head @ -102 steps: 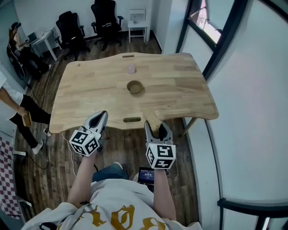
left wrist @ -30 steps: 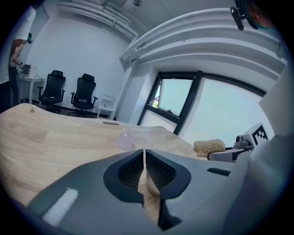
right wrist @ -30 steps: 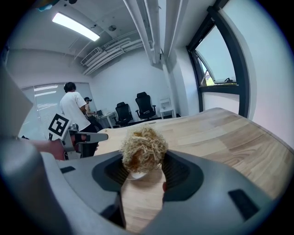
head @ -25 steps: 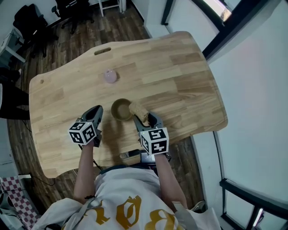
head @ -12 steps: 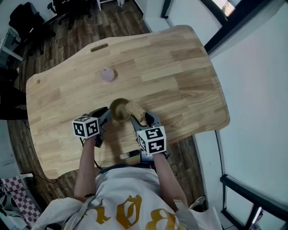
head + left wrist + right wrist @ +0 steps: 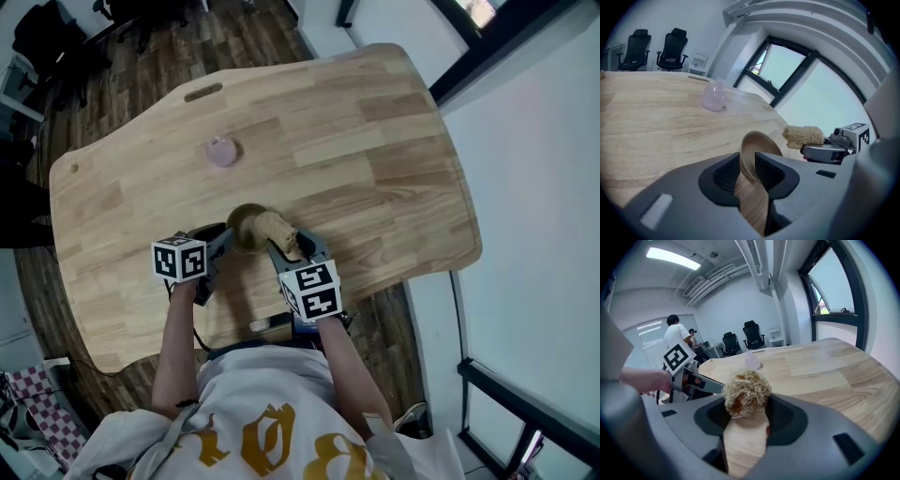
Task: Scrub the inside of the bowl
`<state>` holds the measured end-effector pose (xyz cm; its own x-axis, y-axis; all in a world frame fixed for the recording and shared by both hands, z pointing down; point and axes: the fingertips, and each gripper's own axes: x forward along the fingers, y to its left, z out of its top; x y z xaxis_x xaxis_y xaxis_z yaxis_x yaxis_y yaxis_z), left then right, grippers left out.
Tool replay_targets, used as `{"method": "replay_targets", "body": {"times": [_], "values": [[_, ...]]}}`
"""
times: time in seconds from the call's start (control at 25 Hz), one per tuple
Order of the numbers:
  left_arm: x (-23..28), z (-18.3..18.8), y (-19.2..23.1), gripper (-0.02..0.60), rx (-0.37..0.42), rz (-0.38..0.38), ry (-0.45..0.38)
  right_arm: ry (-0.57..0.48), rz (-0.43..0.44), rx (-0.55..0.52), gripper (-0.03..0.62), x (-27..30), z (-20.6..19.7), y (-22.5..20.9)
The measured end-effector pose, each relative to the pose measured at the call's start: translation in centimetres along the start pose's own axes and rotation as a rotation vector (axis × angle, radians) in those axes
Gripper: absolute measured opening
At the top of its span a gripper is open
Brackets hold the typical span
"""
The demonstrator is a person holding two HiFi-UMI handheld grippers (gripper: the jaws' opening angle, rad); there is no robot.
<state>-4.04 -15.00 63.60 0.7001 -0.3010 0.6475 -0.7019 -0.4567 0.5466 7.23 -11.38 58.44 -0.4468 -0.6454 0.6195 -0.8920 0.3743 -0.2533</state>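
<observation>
A: How far along?

B: Barely begun, judging by the layout. Can see the bowl (image 6: 246,228) pinched by its near rim in the left gripper (image 6: 216,242), jaws closed tight on the wall. Can see the right gripper (image 6: 296,246) clamped on a tan, fibrous scrubber (image 6: 277,228) too. So holding and arming look done, but no scrubbing shows yet.

A: Any contact with the inside?

B: Cannot tell. From the head view, looks to overlap the bowl's right edge. From the left gripper view, seems to hang just right of the rim and clear of it.

A: And where to find the bowl?

B: Close to the near edge of the surface (image 6: 356,141), about midway across, between the two grippers. Tipped up off flat, with the opening turned right toward the scrubber.

A: What does it look like?

B: Small, round, pale brown and matte — possibly wood. Smooth inside, with no dirt, foam or water to make out.

A: Anything else nearby?

B: Only a small pink thing (image 6: 221,152) farther off to the left, well apart.

A: What's left, then?

B: Nearly everything — getting the scrubber into the hollow, then working round the inner wall and the bottom.
</observation>
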Motion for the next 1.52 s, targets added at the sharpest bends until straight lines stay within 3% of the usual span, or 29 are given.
{"method": "replay_targets", "body": {"times": [0.6,1.08,1.24,1.52], "values": [[1.5,-1.2,0.7,0.087,-0.005,0.018,0.120,0.040,0.015,-0.040,0.195,1.0,-0.7,0.1],[1.6,-1.5,0.8,0.077,-0.055,0.023,0.124,0.058,0.020,-0.054,0.195,0.6,-1.3,0.1],[1.6,-1.5,0.7,0.027,-0.037,0.035,0.130,0.056,0.016,-0.053,0.195,0.5,-1.5,0.1],[1.8,-2.0,-0.2,0.017,0.018,0.044,0.167,0.053,0.022,-0.063,0.195,0.2,-1.3,0.5]]}}
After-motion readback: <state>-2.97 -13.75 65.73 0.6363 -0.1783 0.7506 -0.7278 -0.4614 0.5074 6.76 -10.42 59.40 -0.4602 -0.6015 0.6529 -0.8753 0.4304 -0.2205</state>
